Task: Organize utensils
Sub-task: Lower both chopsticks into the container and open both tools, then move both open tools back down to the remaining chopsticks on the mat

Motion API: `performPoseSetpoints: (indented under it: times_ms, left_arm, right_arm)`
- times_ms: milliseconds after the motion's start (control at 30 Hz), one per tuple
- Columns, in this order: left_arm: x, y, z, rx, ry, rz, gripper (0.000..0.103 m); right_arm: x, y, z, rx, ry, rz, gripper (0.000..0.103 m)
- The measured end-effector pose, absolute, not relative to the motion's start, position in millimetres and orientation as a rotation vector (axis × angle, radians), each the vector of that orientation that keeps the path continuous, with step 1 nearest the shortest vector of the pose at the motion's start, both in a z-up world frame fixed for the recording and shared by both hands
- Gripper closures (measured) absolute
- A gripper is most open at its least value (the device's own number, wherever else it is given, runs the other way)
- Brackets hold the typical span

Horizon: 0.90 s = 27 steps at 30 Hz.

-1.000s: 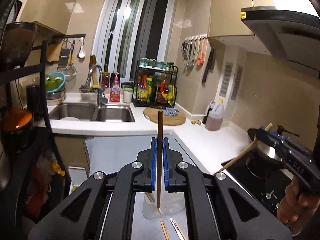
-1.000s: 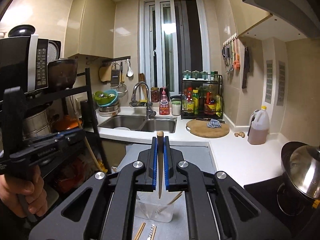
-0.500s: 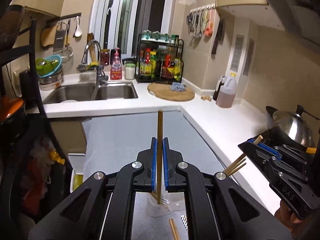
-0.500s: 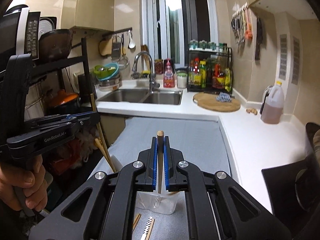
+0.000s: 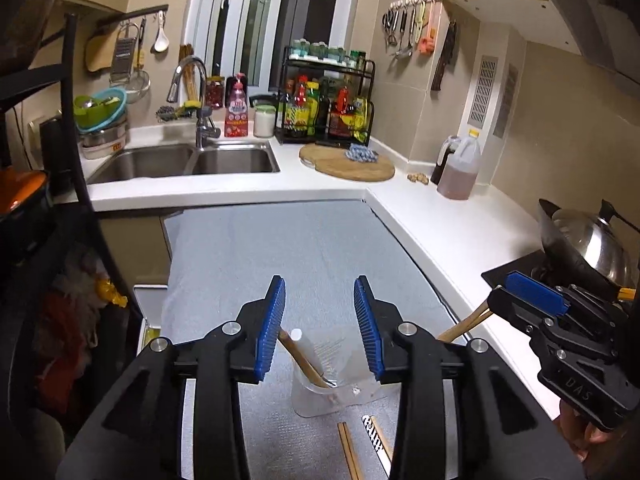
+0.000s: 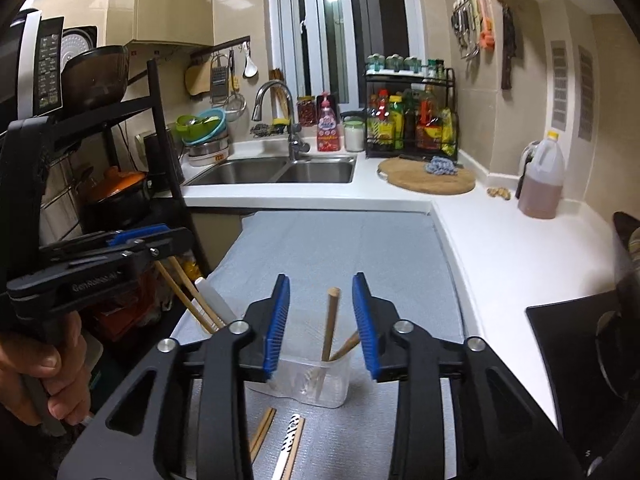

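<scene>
My left gripper [image 5: 320, 316] hangs over a clear plastic cup [image 5: 316, 400]. Its jaws are opening and its pads press on nothing. A wooden chopstick [image 5: 300, 356] leans in that cup beside a white utensil [image 5: 296, 335]. My right gripper [image 6: 322, 316] stands above a second clear cup [image 6: 308, 384], jaws also opening. A chopstick [image 6: 330, 324] stands loose between its pads, its lower end in the cup beside another one. On the grey mat [image 5: 288, 248] in front lie a chopstick pair [image 5: 349, 454] and a patterned pair [image 5: 375, 436].
A white counter [image 5: 448, 232] runs along the mat's right side to a wok [image 5: 584, 248] on the black hob. The double sink [image 5: 180, 162], a round cutting board [image 5: 348, 164] and an oil jug [image 5: 458, 172] stand at the back. A black rack [image 6: 120, 120] stands to the left.
Both grippers sank toward the cups while shut on upright chopsticks. Now both have opened, and each chopstick has dropped into the cup below it.
</scene>
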State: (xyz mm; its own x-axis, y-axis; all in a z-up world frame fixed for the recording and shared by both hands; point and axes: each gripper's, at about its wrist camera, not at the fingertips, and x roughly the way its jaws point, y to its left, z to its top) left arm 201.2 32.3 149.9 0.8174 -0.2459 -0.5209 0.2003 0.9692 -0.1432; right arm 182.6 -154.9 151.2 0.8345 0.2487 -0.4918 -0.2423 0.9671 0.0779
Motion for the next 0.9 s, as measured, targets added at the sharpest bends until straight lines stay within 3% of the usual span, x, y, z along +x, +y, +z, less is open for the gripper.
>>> performPoseSetpoints:
  times_ms: [200, 367, 900]
  left_arm:
    - [158, 38, 170, -0.080, 0.476, -0.212, 0.067]
    - [117, 39, 157, -0.074, 0.470, -0.200, 0.067]
    - [43, 33, 84, -0.112, 0.568, -0.194, 0.067]
  right_arm:
    - [142, -168, 170, 0.001, 0.429, 0.184, 0.064]
    - [101, -178, 169, 0.008, 0.387, 0.164, 0.064]
    - [22, -187, 85, 0.047, 0.528, 0.130, 0.064]
